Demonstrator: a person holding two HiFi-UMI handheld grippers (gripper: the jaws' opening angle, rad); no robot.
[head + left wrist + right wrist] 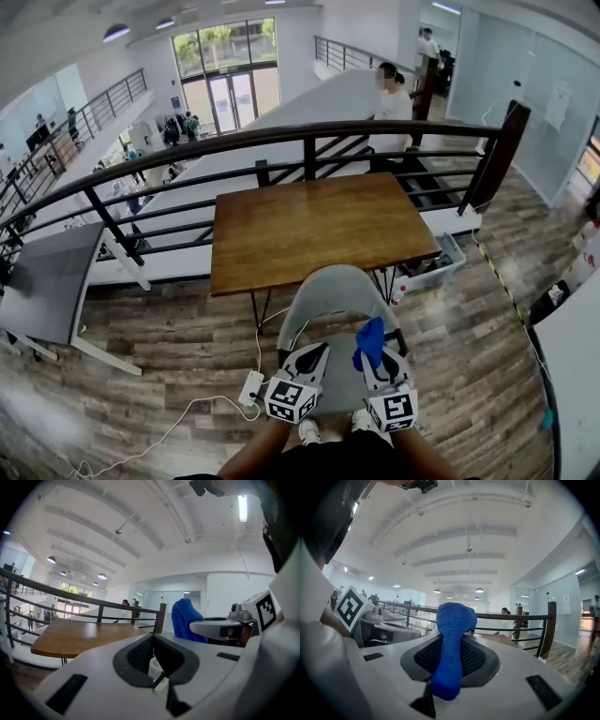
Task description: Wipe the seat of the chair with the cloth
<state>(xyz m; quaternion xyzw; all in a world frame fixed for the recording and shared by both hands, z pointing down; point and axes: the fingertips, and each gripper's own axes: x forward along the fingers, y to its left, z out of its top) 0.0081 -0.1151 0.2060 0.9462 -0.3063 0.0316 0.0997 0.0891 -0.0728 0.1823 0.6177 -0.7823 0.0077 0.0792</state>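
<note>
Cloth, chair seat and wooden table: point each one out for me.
cloth (451, 637), right gripper view, blue fold standing between the jaws.
chair seat (342, 380), head view, bare grey patch of the seat.
wooden table (309, 230), head view, bare middle of its top.

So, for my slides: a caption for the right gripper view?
Right gripper shut on the blue cloth, railing and wooden table beyond.

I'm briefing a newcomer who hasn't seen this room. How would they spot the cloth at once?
Find the wooden table by the railing; a grey chair stands at its near edge. Over that chair's seat, the right gripper pinches the cloth, the only bright blue thing there.
</note>
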